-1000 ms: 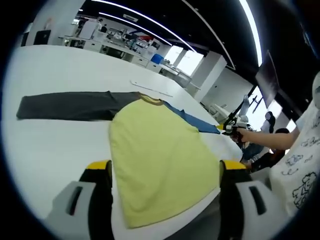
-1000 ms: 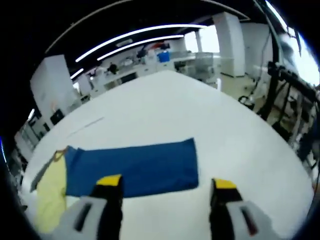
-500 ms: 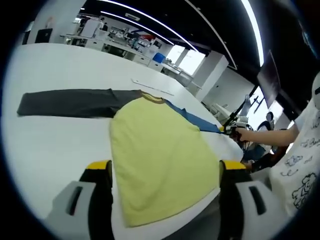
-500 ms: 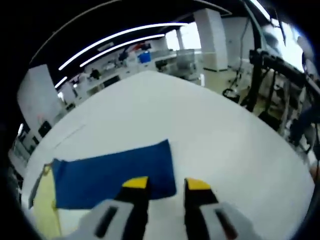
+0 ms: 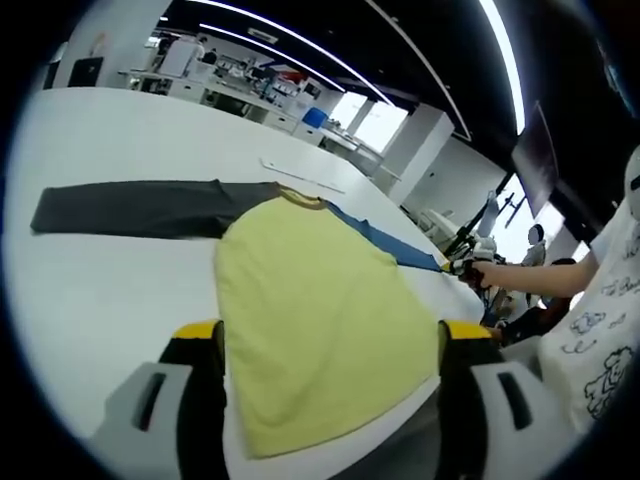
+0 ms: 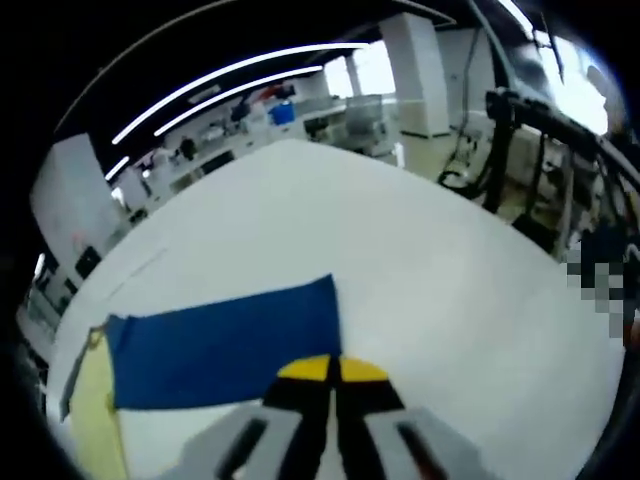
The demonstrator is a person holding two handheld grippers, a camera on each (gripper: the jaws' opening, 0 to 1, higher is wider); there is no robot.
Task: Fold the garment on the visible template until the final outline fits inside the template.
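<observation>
A shirt with a yellow body (image 5: 310,300), a dark grey sleeve (image 5: 130,208) and a blue sleeve (image 5: 385,243) lies flat on the white table (image 5: 90,300). My left gripper (image 5: 330,340) stands open over the shirt's near hem, one jaw at each side of the yellow body. In the right gripper view the blue sleeve (image 6: 220,345) stretches leftward to the yellow body (image 6: 95,420). My right gripper (image 6: 335,368) is shut on the sleeve's cuff corner. That same right gripper (image 5: 462,266) shows at the sleeve's far end in the left gripper view.
A thin pale strip (image 5: 300,172) lies on the table beyond the collar. A person's hand (image 5: 500,272) and white printed top (image 5: 600,320) are at the right. Benches and equipment stand past the table's rounded edge (image 6: 480,230).
My right gripper's jaws went from wide open to shut at the blue sleeve's cuff as it drew closer. The left gripper and the shirt have stayed put.
</observation>
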